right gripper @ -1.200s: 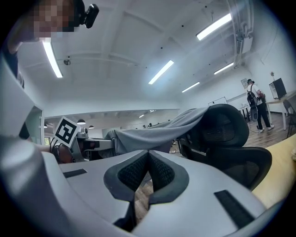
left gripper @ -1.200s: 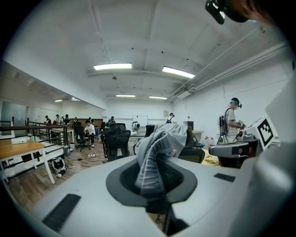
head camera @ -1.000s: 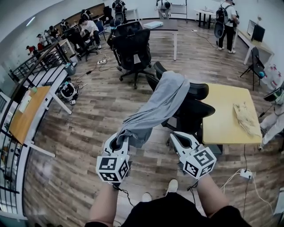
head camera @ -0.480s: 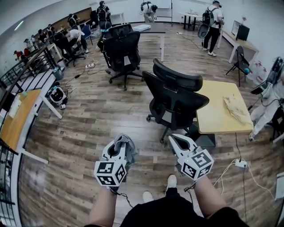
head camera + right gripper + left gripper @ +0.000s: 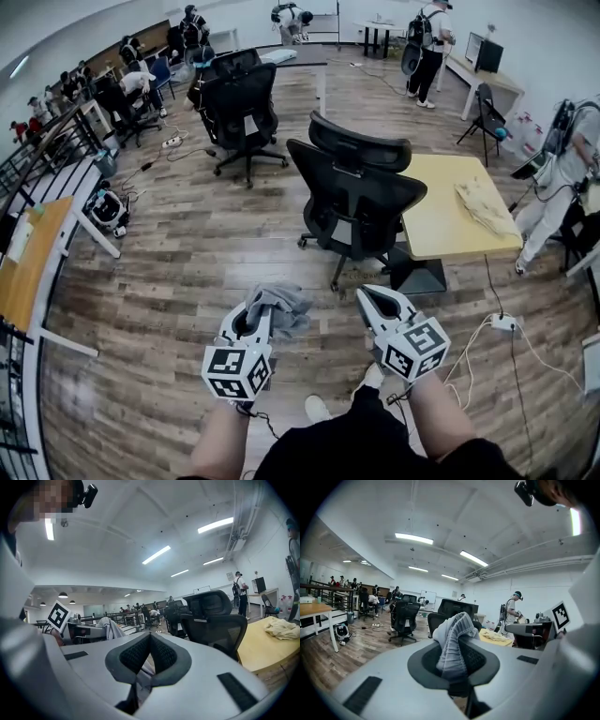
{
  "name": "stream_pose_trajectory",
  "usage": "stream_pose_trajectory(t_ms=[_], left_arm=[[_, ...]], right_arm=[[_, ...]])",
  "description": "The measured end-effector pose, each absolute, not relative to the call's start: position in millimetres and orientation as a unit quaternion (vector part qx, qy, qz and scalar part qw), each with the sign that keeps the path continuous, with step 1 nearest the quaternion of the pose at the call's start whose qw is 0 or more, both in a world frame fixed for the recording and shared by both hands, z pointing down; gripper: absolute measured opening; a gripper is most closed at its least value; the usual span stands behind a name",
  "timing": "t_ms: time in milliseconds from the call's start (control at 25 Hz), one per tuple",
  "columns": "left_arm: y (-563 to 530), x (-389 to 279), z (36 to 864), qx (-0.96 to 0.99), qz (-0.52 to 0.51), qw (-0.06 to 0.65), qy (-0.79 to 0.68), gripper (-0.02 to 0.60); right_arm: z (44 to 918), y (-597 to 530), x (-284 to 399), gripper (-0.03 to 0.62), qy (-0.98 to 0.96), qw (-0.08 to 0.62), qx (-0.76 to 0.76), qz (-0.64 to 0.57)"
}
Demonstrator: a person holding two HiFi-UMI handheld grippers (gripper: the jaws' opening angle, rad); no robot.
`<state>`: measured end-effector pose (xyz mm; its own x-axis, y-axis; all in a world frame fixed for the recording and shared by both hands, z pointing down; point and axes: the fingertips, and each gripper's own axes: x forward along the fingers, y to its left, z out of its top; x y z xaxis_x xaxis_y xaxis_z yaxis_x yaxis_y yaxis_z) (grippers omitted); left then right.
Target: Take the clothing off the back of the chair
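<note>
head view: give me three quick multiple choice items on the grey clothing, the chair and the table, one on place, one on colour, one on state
1. Where is the grey clothing?
A) over the back of the chair
B) in the left gripper
C) on the table

2. What colour is the table's top?
A) yellow
B) red
C) blue

3. The chair's back is:
A) covered by clothing
B) bare
C) lying flat on the ground

Answers: 1 B, the jaws pinch the bunched cloth; 2 A, the top beside the chair shows yellow; 3 B, nothing hangs on the black backrest.
</note>
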<state>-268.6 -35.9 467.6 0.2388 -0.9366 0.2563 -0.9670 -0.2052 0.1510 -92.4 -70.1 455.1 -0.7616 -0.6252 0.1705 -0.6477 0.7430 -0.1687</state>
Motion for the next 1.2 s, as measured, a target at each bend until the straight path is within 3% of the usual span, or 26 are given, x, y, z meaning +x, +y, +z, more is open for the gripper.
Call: stream_pose_trajectory(t_ms=[600, 1200], left_arm=[[-28, -183, 453, 0.835, 0.053, 0.130, -0.532, 0.056], [-37, -148, 451, 0.857, 0.063, 0.123, -0.497, 0.057]], right_arm=[[441, -49, -28, 0.012, -0.903, 0.042, 0.414, 0.106], [453, -45, -8, 0.012, -0.894, 0.046, 0.430, 0.115]])
